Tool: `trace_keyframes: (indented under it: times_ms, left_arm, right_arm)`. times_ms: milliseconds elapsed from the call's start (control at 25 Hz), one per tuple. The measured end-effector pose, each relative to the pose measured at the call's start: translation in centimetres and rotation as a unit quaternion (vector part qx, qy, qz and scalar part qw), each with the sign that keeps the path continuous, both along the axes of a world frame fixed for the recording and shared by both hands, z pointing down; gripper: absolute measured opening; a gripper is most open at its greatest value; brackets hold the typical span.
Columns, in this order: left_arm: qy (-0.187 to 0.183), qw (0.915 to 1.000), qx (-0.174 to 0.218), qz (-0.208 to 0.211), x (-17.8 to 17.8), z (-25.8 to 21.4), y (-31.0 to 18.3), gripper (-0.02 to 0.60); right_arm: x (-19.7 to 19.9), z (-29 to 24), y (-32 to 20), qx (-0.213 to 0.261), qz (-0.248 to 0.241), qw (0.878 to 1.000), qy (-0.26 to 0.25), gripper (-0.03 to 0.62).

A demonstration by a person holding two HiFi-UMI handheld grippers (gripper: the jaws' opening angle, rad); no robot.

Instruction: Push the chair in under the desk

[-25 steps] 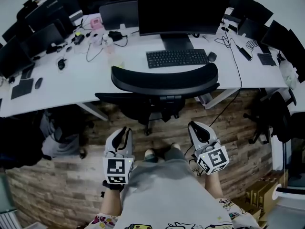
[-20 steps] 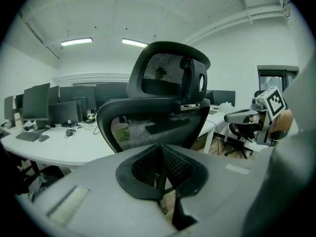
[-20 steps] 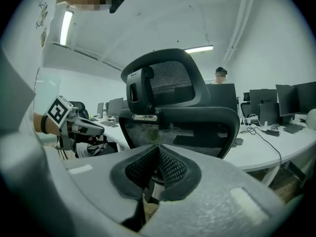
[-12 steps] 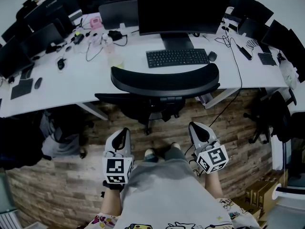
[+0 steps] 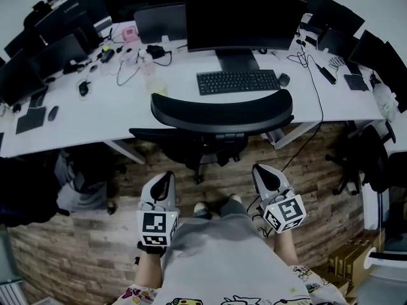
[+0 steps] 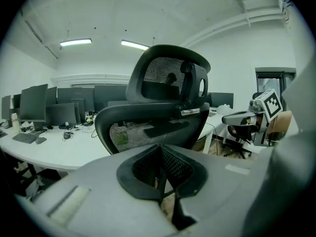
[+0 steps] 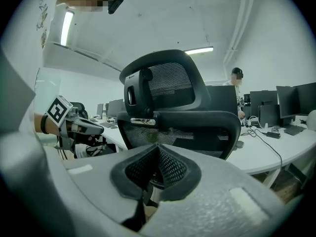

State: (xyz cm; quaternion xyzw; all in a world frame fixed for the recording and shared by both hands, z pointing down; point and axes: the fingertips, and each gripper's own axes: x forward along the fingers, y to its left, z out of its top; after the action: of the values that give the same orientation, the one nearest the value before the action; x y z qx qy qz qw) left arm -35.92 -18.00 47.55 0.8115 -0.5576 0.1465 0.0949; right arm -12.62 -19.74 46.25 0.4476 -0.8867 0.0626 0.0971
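Observation:
A black mesh office chair (image 5: 221,110) stands against the front edge of the white desk (image 5: 114,110), its seat tucked beneath the top and its backrest toward me. Both gripper views show its backrest (image 6: 153,125) (image 7: 182,127) and headrest straight ahead. My left gripper (image 5: 166,178) is shut and empty, held over the wooden floor well short of the chair. To its right my right gripper (image 5: 261,170) is also shut with nothing in it, apart from the chair. Its marker cube (image 6: 270,102) shows in the left gripper view.
On the desk are a large monitor (image 5: 245,18), a keyboard (image 5: 237,81), a mouse (image 5: 283,78), cables and several more monitors along the back. Another black chair (image 5: 362,154) stands at the right, cardboard boxes (image 5: 346,256) lower right. My feet (image 5: 216,205) stand between the grippers.
The left gripper's jaws have closed fully. The view has shifted very slightly; the chair and grippers stay about where they were.

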Motion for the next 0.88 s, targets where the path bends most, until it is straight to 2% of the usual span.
trace_keyframes:
  times_ms: [880]
  left_arm:
    - [-0.001, 0.9999, 0.004, -0.012, -1.1, -0.3, 0.6, 0.011]
  right_arm:
    - [0.0, -0.6, 0.4, 0.008, 0.005, 1.0, -0.008, 0.0]
